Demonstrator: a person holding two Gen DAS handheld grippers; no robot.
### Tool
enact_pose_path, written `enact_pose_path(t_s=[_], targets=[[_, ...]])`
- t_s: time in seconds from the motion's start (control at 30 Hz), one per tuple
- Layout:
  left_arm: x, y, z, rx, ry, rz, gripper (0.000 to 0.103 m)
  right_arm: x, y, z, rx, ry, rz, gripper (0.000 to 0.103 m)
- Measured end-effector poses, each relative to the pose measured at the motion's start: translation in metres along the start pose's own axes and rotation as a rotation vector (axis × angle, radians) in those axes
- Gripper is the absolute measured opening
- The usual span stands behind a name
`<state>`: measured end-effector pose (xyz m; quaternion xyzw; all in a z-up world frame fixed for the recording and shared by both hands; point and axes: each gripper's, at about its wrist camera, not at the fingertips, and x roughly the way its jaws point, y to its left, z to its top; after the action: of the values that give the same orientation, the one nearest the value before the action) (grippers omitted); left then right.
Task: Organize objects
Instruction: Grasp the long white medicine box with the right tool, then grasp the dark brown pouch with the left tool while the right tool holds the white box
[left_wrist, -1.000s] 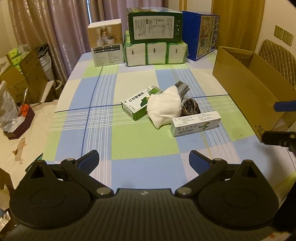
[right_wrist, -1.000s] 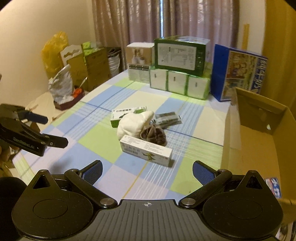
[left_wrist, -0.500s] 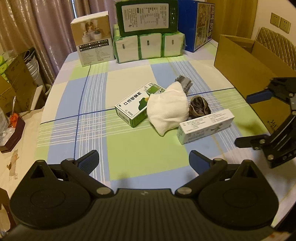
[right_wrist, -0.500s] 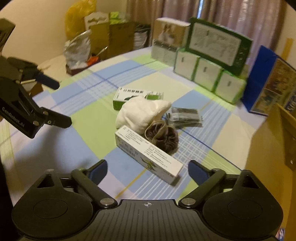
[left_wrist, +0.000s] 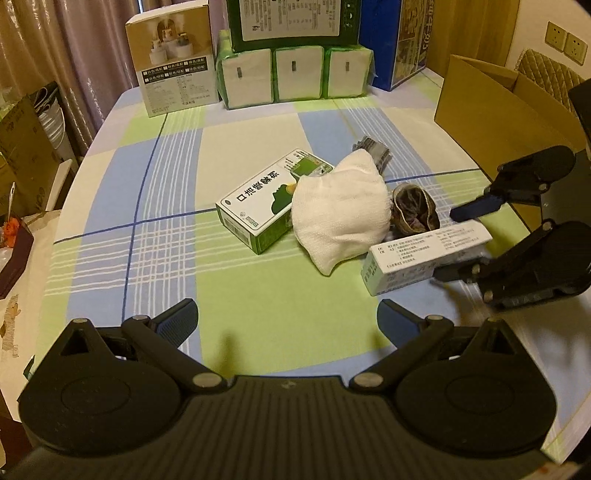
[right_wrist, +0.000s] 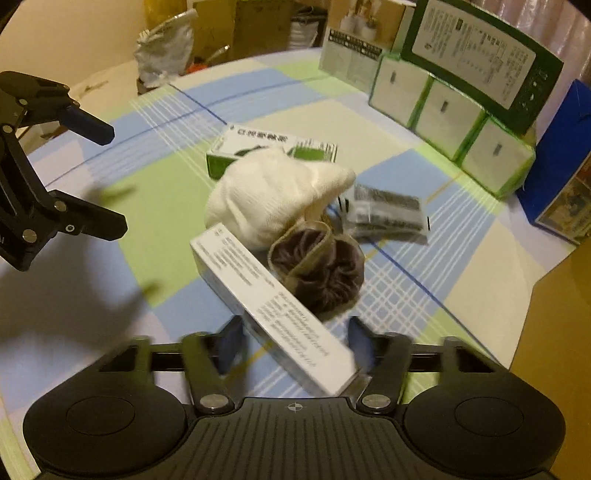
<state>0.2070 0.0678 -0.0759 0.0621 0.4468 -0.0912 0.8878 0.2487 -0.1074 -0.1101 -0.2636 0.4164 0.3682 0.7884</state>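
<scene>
Now right gripper astride white box.

Bare tablecloth before clustered items

Tabletop, checked blue, green and cream cloth. Centre frame: green-and-white medicine box, white cloth bundle, brown pouch, long white carton, grey packet. Top edge: stacked boxes. Upper right: open cardboard box.

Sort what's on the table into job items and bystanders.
Job: long white box, right gripper around it, white cloth bundle, brown pouch, green medicine box, cardboard carton.
Bystanders: tissue packs, blue box.
</scene>
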Motion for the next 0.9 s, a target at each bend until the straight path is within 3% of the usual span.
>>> enact_pose_path(t_s=[0.1,0.2,0.3,0.53,0.6,0.9], targets=[[0.002,0.000,-0.001,0.002,0.002,-0.003,0.101,-0.006,0.000,-0.003,0.048,0.026,0.044,0.035],[0.002,0.001,-0.002,0.004,0.001,-0.006,0.101,-0.013,0.003,-0.008,0.124,0.051,0.084,0.029],[0.001,-0.001,-0.002,0.015,-0.003,-0.011,0.101,-0.017,0.007,-0.010,0.187,0.035,0.104,0.029],[0.000,-0.003,0.000,0.024,-0.013,-0.009,0.095,-0.004,0.021,-0.003,0.173,-0.004,0.075,0.030],[0.000,-0.004,0.000,0.029,-0.012,-0.006,0.093,-0.004,0.024,-0.005,0.177,-0.002,0.067,0.023],[0.000,-0.020,0.000,0.051,-0.023,-0.033,0.091,-0.039,0.036,-0.044,0.314,0.022,0.016,0.023]])
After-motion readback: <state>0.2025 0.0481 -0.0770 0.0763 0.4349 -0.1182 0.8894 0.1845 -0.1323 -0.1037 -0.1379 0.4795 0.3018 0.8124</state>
